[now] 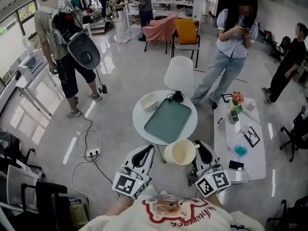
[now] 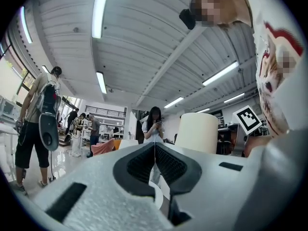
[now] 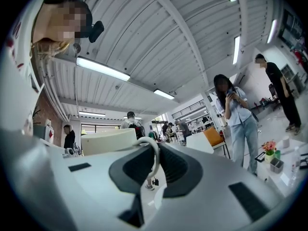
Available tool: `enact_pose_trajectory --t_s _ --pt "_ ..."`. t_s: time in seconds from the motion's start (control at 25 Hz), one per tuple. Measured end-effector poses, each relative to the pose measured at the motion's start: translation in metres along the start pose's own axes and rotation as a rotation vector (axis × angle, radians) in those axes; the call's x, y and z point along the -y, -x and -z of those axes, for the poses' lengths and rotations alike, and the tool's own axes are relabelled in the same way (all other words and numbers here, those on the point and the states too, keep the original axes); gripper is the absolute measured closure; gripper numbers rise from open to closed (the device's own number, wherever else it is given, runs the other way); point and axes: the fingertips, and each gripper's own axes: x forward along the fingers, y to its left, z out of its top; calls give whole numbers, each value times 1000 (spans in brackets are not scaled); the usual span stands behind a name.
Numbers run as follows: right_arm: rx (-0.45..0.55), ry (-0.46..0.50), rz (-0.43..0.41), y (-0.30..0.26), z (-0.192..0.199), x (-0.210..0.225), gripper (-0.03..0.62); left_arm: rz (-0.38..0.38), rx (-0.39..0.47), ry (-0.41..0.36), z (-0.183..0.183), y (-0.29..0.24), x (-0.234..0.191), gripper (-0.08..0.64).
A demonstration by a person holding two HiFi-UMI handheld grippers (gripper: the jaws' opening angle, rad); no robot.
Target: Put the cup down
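A cream cup point(image 1: 180, 152) hangs in the air just before the near edge of the round white table point(image 1: 140, 121). My right gripper point(image 1: 199, 150) is shut on the cup's handle. In the right gripper view the white handle loop point(image 3: 153, 154) sits between the dark pads, with the cup's body point(image 3: 108, 141) to the left. My left gripper point(image 1: 143, 156) is to the left of the cup, apart from it, shut with nothing between its jaws. The left gripper view shows its pads point(image 2: 144, 163) pressed together and the cup point(image 2: 197, 131) off to the right.
On the round table lie a green tray point(image 1: 168, 120), a small white box point(image 1: 150, 101) and a white lamp point(image 1: 179, 73). At the right is a long white table point(image 1: 226, 146) with small items. A power strip point(image 1: 92, 153) lies on the floor. People stand around.
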Motion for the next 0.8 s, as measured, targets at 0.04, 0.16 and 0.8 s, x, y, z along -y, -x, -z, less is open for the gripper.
enact_pose_trajectory --t_s 0.04,0.16,0.8 --pt "-5 -4 -2 -3 2 1 541 -3 -3 4 1 -2 -2 543" --pt "-12 -12 -2 -11 6 4 541 -1 -9 6 3 -8 -6 543" --pt "21 18 53 -115 2 61 541 68 24 -3 11 -116 -85 543"
